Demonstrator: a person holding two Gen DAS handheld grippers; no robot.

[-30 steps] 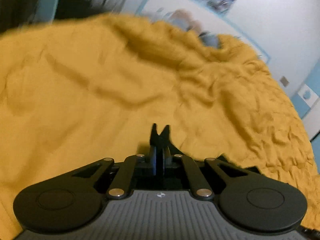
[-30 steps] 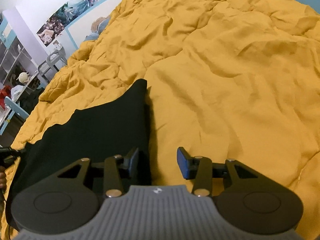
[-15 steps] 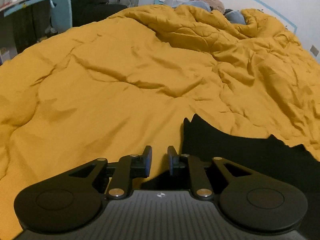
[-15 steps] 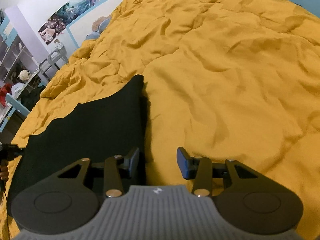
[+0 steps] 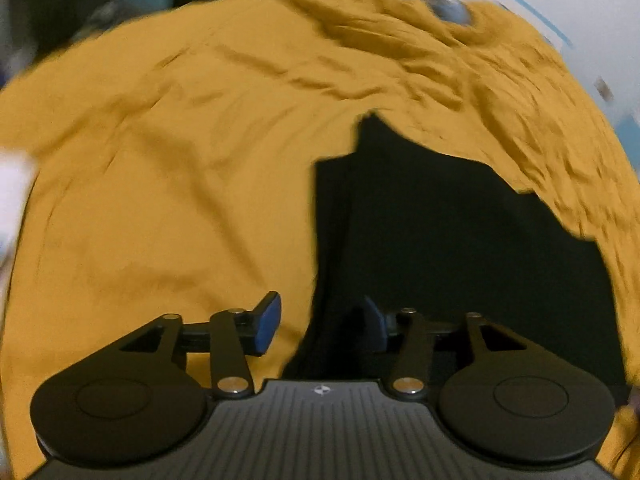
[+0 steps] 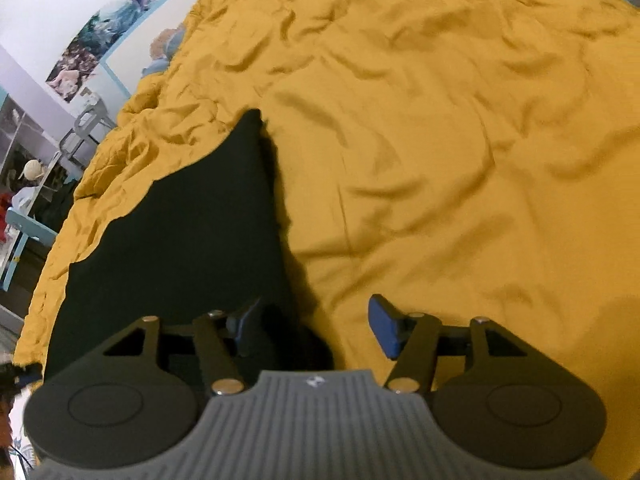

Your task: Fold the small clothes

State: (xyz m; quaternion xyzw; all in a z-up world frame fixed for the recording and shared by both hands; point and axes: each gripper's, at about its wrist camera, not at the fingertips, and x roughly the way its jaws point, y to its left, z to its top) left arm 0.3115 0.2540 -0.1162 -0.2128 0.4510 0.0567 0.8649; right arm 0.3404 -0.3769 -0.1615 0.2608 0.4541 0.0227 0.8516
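Rumpled yellow bedding [image 6: 460, 160] carries the black garment [image 6: 180, 240]; both hand-held grippers, left [image 5: 320, 322] and right [image 6: 314, 326], are opening, empty. Creases may skew the fold.

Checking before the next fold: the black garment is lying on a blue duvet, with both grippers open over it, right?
Not quite: the duvet is mustard yellow, as the right wrist view shows. The black garment does lie on it, and left gripper and right gripper are opening, gripping nothing.

Bedroom — yellow duvet [image 6: 440, 160] (wall posters [image 6: 100, 28]).
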